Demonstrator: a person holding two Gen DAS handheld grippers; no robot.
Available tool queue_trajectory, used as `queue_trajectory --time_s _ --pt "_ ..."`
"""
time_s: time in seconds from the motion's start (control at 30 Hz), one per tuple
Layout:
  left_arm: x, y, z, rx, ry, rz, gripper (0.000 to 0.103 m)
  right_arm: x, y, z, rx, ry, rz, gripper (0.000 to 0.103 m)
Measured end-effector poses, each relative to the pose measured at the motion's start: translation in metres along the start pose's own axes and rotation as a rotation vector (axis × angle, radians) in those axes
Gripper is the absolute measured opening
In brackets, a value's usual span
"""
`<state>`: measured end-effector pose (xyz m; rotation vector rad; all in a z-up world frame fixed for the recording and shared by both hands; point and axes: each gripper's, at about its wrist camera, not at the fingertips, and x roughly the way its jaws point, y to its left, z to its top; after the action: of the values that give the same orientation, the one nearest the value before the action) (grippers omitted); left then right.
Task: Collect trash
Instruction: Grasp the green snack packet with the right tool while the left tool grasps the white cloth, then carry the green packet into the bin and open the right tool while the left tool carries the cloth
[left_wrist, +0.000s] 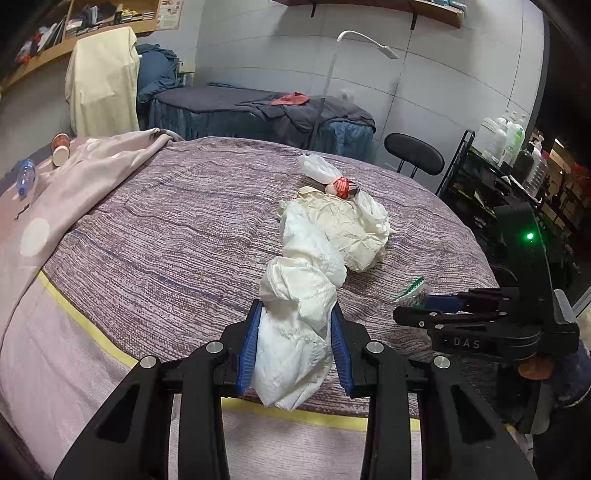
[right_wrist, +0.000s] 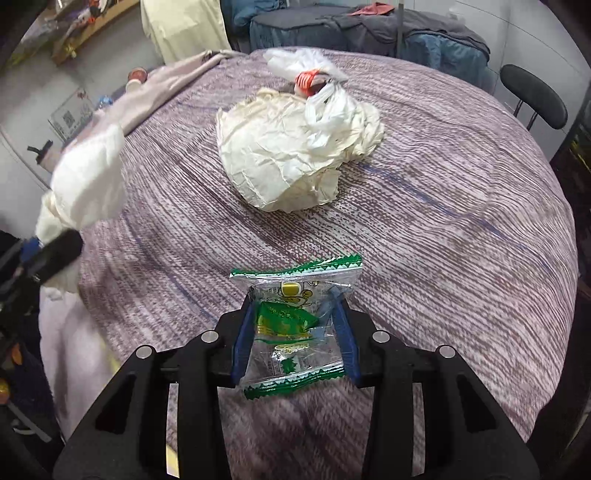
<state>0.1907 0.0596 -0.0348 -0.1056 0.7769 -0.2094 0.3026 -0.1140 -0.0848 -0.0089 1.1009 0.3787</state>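
White crumpled tissue (left_wrist: 295, 325) is clamped between the blue pads of the left gripper (left_wrist: 295, 314), which tilts downward over the near edge of the bed (left_wrist: 166, 229); the wad sticks out past the fingertips and hangs below them. In the right wrist view that same wad (right_wrist: 86, 177) shows blurred near the bed's left edge.

The right gripper (right_wrist: 295, 317) points steeply down near the bed's near edge. Its jaws stand narrow, with a clear snack wrapper with green sawtooth ends (right_wrist: 295, 332) between the pads, which press its sides. From the left wrist view the right gripper (left_wrist: 410, 306) reaches in from the right, level with the left one and apart from it.

Toward the middle of the bed lie a crumpled cream paper (right_wrist: 280, 155) and, touching its far side, a white plastic bag with a red-printed knot (right_wrist: 314, 81).
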Motion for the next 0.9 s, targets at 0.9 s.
queue_trajectory --time_s 0.9 --pt "-0.039 -0.111 -0.023 0.11 -0.047 -0.181 0.035 -0.153 -0.097 -0.122 0.281 -0.285 -0.029 0.041"
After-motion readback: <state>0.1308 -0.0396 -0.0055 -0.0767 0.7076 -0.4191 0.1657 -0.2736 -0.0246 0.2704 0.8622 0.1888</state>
